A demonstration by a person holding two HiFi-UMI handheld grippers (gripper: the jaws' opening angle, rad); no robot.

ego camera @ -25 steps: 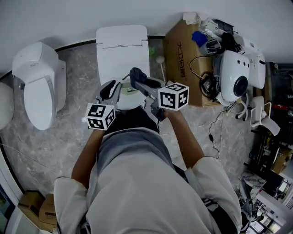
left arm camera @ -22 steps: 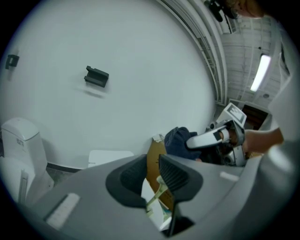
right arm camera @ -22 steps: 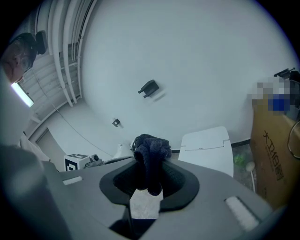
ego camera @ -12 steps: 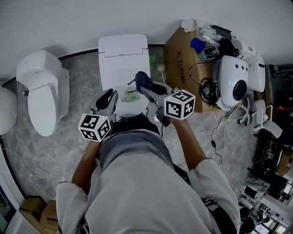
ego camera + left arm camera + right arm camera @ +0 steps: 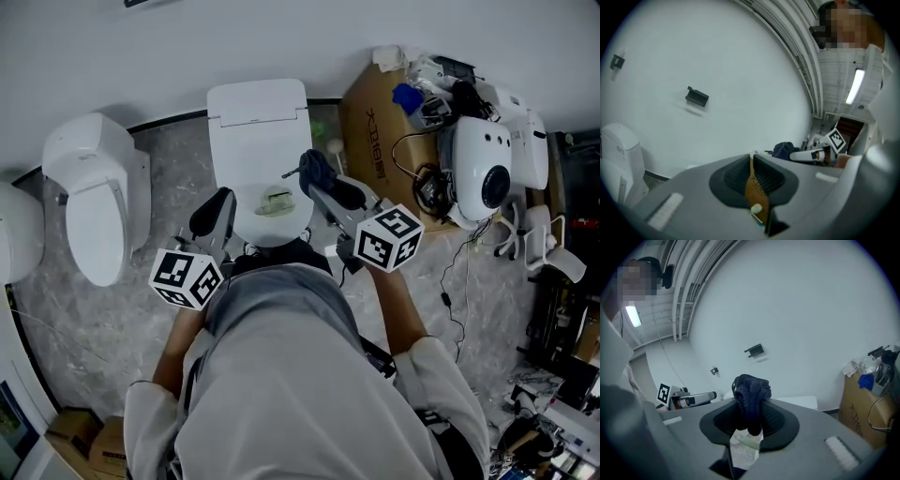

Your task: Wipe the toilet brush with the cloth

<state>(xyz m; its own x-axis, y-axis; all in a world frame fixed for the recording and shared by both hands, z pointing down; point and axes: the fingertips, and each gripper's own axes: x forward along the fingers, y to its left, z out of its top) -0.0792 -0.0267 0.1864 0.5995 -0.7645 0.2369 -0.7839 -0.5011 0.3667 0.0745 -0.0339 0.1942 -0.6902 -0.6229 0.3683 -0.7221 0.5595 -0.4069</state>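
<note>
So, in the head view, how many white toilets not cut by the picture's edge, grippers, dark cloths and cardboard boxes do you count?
White ceramic toilets: 2
Hand-held grippers, left gripper and right gripper: 2
Dark blue knitted cloth: 1
Brown cardboard box: 1
Total: 6

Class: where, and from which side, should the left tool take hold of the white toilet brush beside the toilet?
Grip the white toilet brush on its thin handle just below the rounded top, coming down from above. It stands roughly upright in the gap between the white toilet and the brown cardboard box, so only its top looks free.
</note>
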